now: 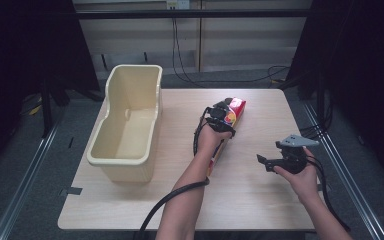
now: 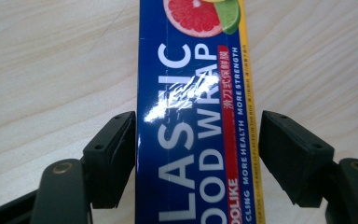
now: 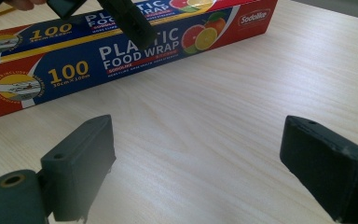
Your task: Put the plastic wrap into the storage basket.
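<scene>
Two forearms come in from the near edge of the table (image 1: 260, 200). On the right, the hand is raised a little over the bare wood, wrist bent so that the right gripper (image 1: 264, 161) points level toward the middle of the table. Its jaws stand wide apart with nothing between them, and in the right gripper view only the tabletop lies in the gap.

Farther in, the left arm stretches forward and the left gripper (image 2: 196, 154) tips down over the plastic wrap box (image 2: 196, 116), which lies flat on the wood near the table's middle, well right of the cream tub (image 1: 130, 120). Its jaws straddle the box across its width. One pad sits against the box's edge; the other is just off the opposite edge, so the grip is not yet closed.
</scene>
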The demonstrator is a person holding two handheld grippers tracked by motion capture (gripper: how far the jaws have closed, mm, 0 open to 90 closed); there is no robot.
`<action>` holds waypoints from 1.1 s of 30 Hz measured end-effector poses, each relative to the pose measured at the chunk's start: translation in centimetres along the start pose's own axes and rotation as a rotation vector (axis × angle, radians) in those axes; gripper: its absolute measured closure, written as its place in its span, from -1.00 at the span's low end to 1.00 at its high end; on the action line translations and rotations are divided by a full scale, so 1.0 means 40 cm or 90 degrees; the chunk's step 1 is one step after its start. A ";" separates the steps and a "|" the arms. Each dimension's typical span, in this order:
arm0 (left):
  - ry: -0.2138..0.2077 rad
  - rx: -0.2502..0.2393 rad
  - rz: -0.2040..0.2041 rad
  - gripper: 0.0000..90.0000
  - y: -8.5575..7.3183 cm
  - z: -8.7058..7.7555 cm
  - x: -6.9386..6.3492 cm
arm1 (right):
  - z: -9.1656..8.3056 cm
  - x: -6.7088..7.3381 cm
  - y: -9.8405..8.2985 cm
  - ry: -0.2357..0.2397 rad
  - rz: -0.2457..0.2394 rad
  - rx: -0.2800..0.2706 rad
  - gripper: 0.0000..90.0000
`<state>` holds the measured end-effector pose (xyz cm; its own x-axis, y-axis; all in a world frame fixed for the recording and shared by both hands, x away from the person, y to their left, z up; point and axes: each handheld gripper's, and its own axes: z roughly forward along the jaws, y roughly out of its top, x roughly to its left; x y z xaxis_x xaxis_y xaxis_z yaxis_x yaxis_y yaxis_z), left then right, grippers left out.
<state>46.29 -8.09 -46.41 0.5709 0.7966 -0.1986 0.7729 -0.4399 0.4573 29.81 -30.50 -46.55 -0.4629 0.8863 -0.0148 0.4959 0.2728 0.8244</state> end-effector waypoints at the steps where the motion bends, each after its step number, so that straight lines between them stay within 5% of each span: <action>1: 0.004 0.004 -0.012 -0.26 0.001 0.007 0.001 | 0.001 0.001 0.000 0.003 -0.001 0.001 -0.78; 7: 0.024 0.029 -0.014 -0.12 0.009 -0.003 -0.005 | 0.001 0.000 0.000 0.003 -0.003 0.001 -0.77; 14: 0.006 0.056 -0.023 -0.10 0.000 -0.023 0.007 | 0.002 0.000 -0.001 0.001 -0.005 0.001 -0.77; 23: 0.003 0.096 -0.022 -0.09 -0.002 -0.108 0.021 | -0.001 0.002 0.003 0.004 -0.007 -0.003 -0.78; 33: 0.007 0.090 -0.033 -0.08 0.009 -0.198 0.035 | 0.000 0.007 0.005 0.008 -0.014 -0.007 -0.78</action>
<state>45.18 -3.84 -39.66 0.5268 0.8240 -0.2084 0.8329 -0.4516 0.3199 29.78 -30.19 -46.37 -0.4833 0.8751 -0.0257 0.4774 0.2880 0.8302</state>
